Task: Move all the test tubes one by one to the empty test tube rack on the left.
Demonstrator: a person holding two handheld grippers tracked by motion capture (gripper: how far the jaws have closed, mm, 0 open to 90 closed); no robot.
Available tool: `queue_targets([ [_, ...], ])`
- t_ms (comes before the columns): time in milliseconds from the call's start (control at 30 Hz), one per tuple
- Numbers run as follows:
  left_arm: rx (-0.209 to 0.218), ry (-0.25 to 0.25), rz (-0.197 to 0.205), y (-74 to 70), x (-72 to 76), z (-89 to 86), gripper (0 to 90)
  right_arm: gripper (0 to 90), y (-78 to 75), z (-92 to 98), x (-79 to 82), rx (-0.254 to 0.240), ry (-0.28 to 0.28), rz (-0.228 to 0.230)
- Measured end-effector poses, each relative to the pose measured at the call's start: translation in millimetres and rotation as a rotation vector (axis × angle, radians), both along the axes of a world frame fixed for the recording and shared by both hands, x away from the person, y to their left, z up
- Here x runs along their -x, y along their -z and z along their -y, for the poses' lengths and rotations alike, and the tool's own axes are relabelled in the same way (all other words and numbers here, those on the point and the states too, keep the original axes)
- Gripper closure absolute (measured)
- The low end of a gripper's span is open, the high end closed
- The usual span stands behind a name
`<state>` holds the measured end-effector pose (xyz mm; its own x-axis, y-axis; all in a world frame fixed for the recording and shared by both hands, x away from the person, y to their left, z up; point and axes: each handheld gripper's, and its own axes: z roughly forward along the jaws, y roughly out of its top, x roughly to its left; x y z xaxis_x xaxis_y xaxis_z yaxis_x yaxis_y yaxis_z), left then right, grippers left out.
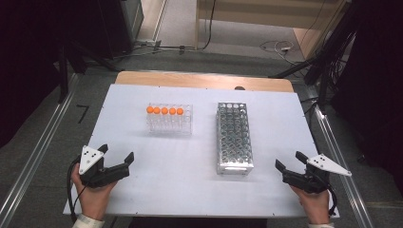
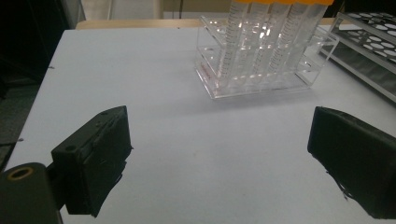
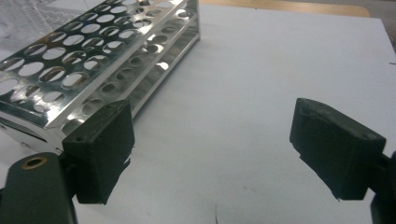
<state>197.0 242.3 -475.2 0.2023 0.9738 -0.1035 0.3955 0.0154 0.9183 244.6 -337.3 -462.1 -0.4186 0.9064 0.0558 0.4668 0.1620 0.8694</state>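
A clear plastic rack (image 1: 170,118) (image 2: 261,56) stands left of the table's middle and holds several clear tubes with orange caps (image 1: 164,110) in its far row. To its right stands an empty shiny metal rack (image 1: 233,137) (image 3: 88,65) full of round holes. My left gripper (image 1: 116,155) (image 2: 219,168) rests open at the near left of the table, well short of the clear rack. My right gripper (image 1: 290,160) (image 3: 212,154) rests open at the near right, just right of the metal rack's near end. Nothing lies between either pair of jaws.
A white board (image 1: 199,190) covers the wooden table (image 1: 204,80). Metal rails (image 1: 33,161) run along both sides on the floor. Dark equipment and cables (image 1: 332,52) stand at the far right and far left.
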Motion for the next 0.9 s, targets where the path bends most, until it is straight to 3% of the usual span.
queue_targets([
  [433, -0.015, -0.047, -0.019, 6.7, 7.0, -17.9, 6.5, 12.4, 4.2, 25.0, 5.6, 0.002, 0.089, 0.001],
  [667, -0.023, -0.088, -0.032, 11.3, 7.1, -26.9, 6.5, 12.2, 11.6, 41.9, 5.2, 0.026, 0.151, -0.013],
  [900, -0.036, -0.134, -0.062, 17.5, 2.1, -34.9, 6.5, 12.1, 19.4, 58.1, 5.4, 0.017, 0.199, -0.04],
])
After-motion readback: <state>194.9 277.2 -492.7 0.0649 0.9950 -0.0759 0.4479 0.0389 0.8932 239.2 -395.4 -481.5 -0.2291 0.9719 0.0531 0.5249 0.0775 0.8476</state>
